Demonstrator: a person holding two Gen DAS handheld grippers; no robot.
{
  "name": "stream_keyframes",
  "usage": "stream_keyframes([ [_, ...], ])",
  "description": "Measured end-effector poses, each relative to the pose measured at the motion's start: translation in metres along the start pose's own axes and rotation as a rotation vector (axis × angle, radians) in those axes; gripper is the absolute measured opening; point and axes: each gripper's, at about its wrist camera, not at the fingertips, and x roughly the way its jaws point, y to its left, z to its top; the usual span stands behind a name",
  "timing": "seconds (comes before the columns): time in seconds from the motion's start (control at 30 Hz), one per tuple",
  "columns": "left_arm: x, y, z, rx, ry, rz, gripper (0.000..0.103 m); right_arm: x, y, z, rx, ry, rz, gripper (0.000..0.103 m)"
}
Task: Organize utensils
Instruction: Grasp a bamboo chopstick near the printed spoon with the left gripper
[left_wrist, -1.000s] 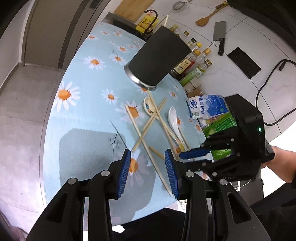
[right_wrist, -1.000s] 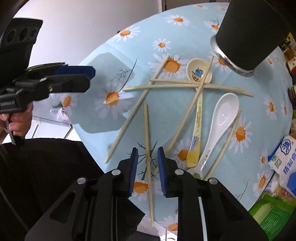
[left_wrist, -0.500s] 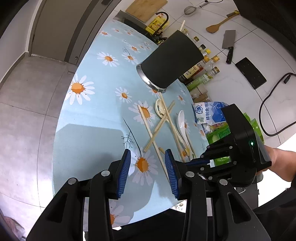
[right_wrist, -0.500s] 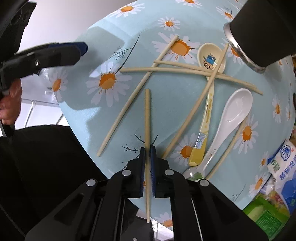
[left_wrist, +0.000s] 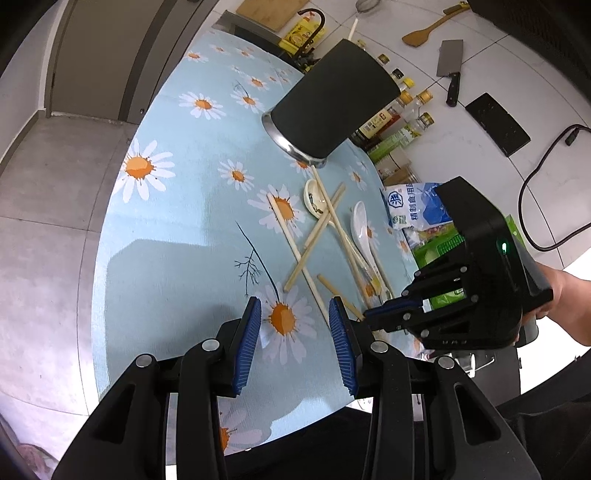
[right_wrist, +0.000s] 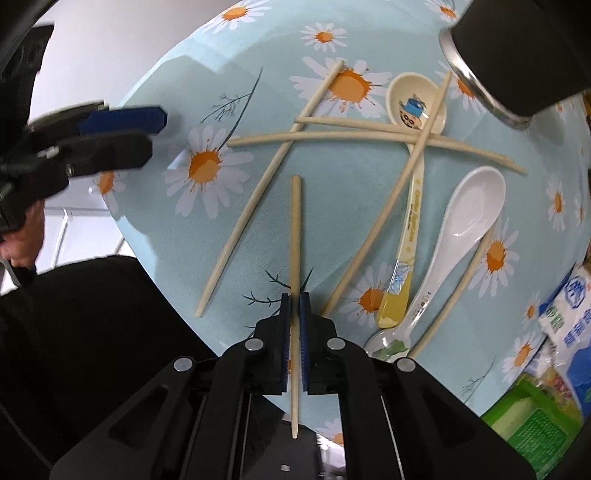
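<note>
The tabletop (right_wrist: 192, 110) fills most of both views, a round surface under a pale blue cloth printed with daisies. At the upper right of the right wrist view stands a black utensil holder (right_wrist: 517, 55) with a steel base rim; in the left wrist view it sits at upper centre.

The left gripper (left_wrist: 293, 339) hovers over the near edge of the cloth at lower centre of its own view, jaws partly apart with nothing between them — only a printed daisy shows in the gap.

The right gripper (right_wrist: 294, 332) points down at lower centre of its view, jaws closed narrow on a single chopstick (right_wrist: 295, 229), which runs straight up the frame from between the blue pads.

The remaining chopsticks (right_wrist: 369, 136) lie crossed in a loose pile at centre frame. A white spoon (right_wrist: 465, 229) lies right of centre, bowl uppermost. Beside it to the left lies a cream spoon (right_wrist: 413, 107) with a cartoon print and yellow handle — two chopsticks cross over it.
</note>
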Motion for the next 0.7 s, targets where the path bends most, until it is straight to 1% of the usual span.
stream_keyframes([
  [0.1, 0.001, 0.002, 0.003, 0.0, 0.009, 0.0, 0.037, -0.006, -0.004, -0.001, 0.011, -0.037, 0.033, 0.005],
  [0.23, 0.003, -0.001, 0.01, 0.016, 0.016, 0.006, 0.037, -0.016, -0.01, -0.001, 0.028, -0.069, 0.045, 0.005],
  [0.33, 0.005, -0.004, 0.015, 0.011, 0.013, 0.006, 0.037, -0.025, -0.015, -0.006, 0.04, -0.099, 0.077, 0.005],
  [0.47, 0.01, -0.018, 0.021, 0.037, 0.021, 0.011, 0.037, -0.039, -0.026, -0.017, 0.058, -0.146, 0.088, 0.005],
  [0.53, 0.013, -0.025, 0.023, 0.044, 0.025, 0.013, 0.037, -0.046, -0.04, -0.022, 0.091, -0.179, 0.116, 0.005],
  [0.6, 0.02, -0.034, 0.025, 0.041, 0.044, -0.001, 0.037, -0.054, -0.052, -0.026, 0.123, -0.214, 0.142, 0.005],
  [0.7, 0.03, -0.048, 0.028, 0.038, 0.062, -0.003, 0.036, -0.073, -0.072, -0.038, 0.177, -0.301, 0.19, 0.005],
])
